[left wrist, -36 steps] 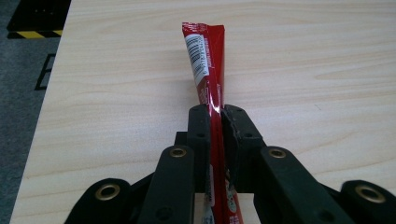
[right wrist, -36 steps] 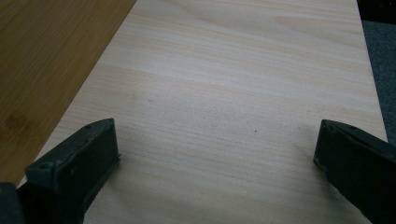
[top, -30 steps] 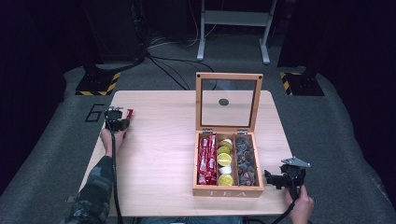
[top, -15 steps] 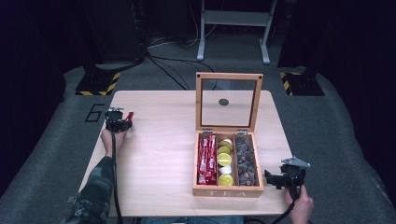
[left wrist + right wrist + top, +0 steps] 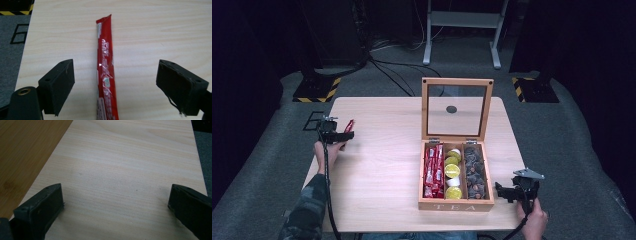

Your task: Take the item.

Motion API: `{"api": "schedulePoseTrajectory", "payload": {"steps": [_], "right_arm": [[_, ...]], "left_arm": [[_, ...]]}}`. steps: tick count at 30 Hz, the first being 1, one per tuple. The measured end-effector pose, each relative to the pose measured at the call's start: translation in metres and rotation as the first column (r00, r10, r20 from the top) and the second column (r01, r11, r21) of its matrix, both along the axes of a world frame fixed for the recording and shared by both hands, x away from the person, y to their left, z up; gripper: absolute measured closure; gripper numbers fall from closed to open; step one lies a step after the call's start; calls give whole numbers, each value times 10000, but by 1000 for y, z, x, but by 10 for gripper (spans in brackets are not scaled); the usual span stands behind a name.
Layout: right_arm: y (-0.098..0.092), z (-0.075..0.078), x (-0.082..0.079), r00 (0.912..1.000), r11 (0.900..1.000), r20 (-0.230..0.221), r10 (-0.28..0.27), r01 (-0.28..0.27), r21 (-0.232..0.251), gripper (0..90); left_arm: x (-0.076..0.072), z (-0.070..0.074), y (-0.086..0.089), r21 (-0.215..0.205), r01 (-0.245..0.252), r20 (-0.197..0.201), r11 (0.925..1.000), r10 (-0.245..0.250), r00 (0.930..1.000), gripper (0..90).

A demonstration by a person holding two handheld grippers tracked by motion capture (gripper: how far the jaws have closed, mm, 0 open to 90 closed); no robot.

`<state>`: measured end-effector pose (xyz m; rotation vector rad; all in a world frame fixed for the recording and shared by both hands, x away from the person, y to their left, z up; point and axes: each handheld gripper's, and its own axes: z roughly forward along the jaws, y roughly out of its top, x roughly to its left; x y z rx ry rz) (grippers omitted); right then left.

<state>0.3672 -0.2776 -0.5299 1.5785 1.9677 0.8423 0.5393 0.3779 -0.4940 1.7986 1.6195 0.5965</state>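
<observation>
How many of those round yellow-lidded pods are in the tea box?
4 show yellow or green lids in the middle compartment of the tea box: at and. A white one sits among them; more may lie underneath.

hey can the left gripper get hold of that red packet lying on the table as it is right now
Probably yes. The left gripper is open, and the red packet lies flat on the table between its jaws, touching neither. Nothing sits on or beside the packet, so closing the jaws looks enough.
</observation>
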Motion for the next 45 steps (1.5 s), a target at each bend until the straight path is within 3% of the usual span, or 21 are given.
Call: {"api": "schedulePoseTrajectory", "payload": {"steps": [2,11,22,31,34,39,45], "right_arm": [[0,0,0,10000,10000,-1,-1,1,-3,0],[0,0,0,10000,10000,-2,-1,1,-1,0],[0,0,0,10000,10000,0,0,0,-1,0],[0,0,0,10000,10000,-3,-4,4,-2,0],[0,0,0,10000,10000,-1,-2,2,-3,0],[0,0,0,10000,10000,-2,-3,3,-3,0],[0,0,0,10000,10000,-3,-4,4,1,0]], "left_arm": [[-12,5,0,-5,118,284,9999,-118,9995,147],[-43,21,-1,-29,478,805,9989,-474,9956,138],[-94,32,-11,288,1235,1103,9919,-1260,9859,133],[-129,18,-20,512,1475,1145,9877,-1525,9817,133],[-143,11,-26,804,1590,1157,9840,-1676,9790,132],[-165,-6,-34,1210,1769,831,9767,-1876,9787,128],[-186,-22,-38,1478,1750,773,9734,-1878,9792,121]]}}
